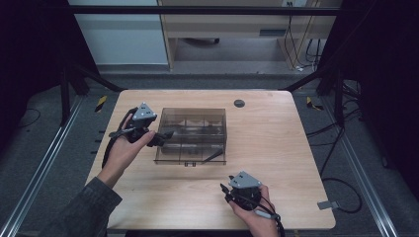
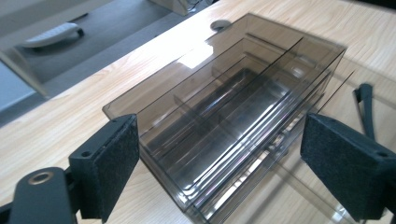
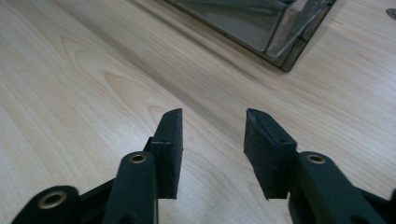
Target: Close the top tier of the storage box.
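Left tool (image 1: 165, 136), held in the person's left hand (image 1: 126, 148), stands at the left end of a smoked clear compartment box (image 1: 195, 134) with its jaws spread wide. In the left gripper view the two black pads (image 2: 114, 161) flank the near end of the box (image 2: 233, 112), one on each side, with a visible gap between each pad and the box wall; nothing is clamped. The box rests on the wooden bench (image 1: 276, 148), a little left of the bench's middle and well back from the near edge. Thin partitions divide its interior into long narrow compartments; the contents cannot be made out through the tinted walls. A dark strap-like piece (image 2: 365, 109) lies on the bench just beside the box's long side.

Right tool (image 1: 237, 190), held in the person's right hand (image 1: 254, 210), is near the front edge of the bench, well apart from the box. In the right gripper view its jaws are partly apart over bare wood (image 3: 93, 84), with nothing between the pads (image 3: 170, 140); a corner of the box (image 3: 285, 28) shows farther off at the top.

A small round grey grommet (image 1: 239, 103) sits in the bench surface behind the box. Cables (image 1: 346, 192) trail across the floor to the right of the bench.
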Demonstrator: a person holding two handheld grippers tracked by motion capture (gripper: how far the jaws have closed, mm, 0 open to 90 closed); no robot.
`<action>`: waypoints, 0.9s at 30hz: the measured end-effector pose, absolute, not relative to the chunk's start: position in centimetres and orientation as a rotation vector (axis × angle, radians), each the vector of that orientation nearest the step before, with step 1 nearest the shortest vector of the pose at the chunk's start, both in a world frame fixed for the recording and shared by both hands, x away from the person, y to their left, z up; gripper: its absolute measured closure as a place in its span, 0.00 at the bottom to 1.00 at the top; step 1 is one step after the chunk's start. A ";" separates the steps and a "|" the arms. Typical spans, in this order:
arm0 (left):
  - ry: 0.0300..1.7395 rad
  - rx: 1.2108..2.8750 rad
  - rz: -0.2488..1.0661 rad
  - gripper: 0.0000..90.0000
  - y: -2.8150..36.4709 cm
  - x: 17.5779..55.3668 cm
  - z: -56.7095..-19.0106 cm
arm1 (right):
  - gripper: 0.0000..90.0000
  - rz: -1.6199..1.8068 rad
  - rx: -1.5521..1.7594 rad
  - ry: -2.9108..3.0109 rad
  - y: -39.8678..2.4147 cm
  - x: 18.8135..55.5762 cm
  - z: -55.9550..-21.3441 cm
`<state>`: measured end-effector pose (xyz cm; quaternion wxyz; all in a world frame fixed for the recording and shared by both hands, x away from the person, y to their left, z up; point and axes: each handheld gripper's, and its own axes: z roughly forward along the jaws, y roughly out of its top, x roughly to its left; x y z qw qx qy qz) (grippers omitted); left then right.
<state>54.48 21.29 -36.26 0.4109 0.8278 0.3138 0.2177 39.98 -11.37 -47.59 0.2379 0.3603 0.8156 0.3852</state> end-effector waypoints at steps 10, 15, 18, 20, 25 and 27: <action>0.768 2.069 0.568 0.17 21.4 55.2 -36.3 | 0.76 1.142 0.933 2.233 -9.6 39.0 -47.9; 0.768 2.079 0.547 0.17 21.3 55.2 -36.0 | 0.84 1.174 0.916 2.222 -8.7 38.9 -47.9; 0.766 2.065 0.529 0.19 21.1 55.0 -35.8 | 0.91 1.216 0.909 2.199 -8.2 38.8 -47.8; 0.762 2.062 0.542 0.31 21.1 54.9 -35.7 | 0.94 1.237 0.898 2.196 -7.9 38.9 -47.7; 0.753 2.036 0.568 0.64 21.5 55.0 -35.5 | 0.97 1.251 0.879 2.206 -7.3 39.1 -47.4; 0.757 2.031 0.565 0.76 21.5 55.0 -35.6 | 0.97 1.255 0.877 2.205 -7.3 39.2 -47.5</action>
